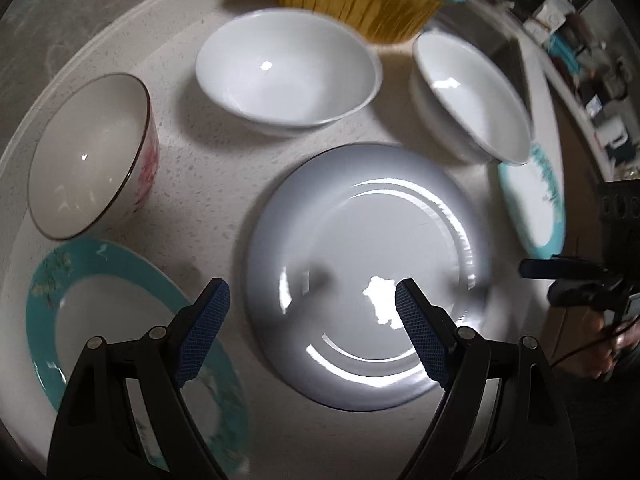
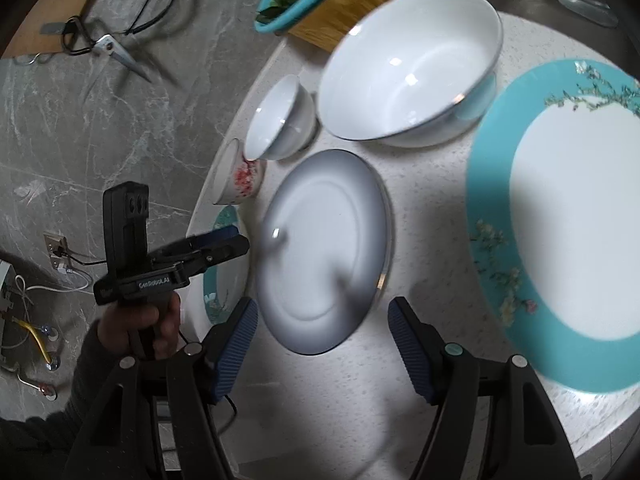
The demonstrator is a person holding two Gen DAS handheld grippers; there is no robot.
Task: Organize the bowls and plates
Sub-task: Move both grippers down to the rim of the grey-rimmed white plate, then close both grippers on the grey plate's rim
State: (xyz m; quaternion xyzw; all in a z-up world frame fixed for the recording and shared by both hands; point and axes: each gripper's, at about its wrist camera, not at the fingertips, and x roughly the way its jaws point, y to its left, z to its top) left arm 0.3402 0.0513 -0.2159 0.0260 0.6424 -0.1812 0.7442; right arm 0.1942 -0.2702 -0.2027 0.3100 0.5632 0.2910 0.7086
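- Left wrist view: left tongs (image 1: 312, 308) spread wide, gripping nothing, hanging above the near-left rim of the grey plate (image 1: 368, 276); pads not touching it; left pad over the gap toward the teal-rimmed plate (image 1: 44, 304) at lower left.
- Behind, on the pale round bench (image 1: 192, 184): floral bowl (image 1: 88, 156) at left with dark rim line, wide white bowl (image 1: 286, 68) at centre, smaller white bowl (image 1: 472, 96) at right, second teal-rimmed plate (image 1: 536, 200) beyond it; yellow basket (image 1: 352, 0) at the far edge.
- Right wrist view: right tongs (image 2: 322, 328) also parted and empty, just short of the near edge of the grey plate (image 2: 324, 248); large teal-rimmed plate (image 2: 560, 224) at right; left tongs (image 2: 224, 236) seen over the plate's far-left rim, held by a hand (image 2: 148, 320).
- Look of the plate: glossy, shallow, grey fading to white, thin low rim, lying flat.
- Likely trouble: glazed rim slipping out of a shallow pinch; sliding into the neighbouring teal plate or bowls; knocking crockery standing close by; plate tilting if lifted by one edge only.
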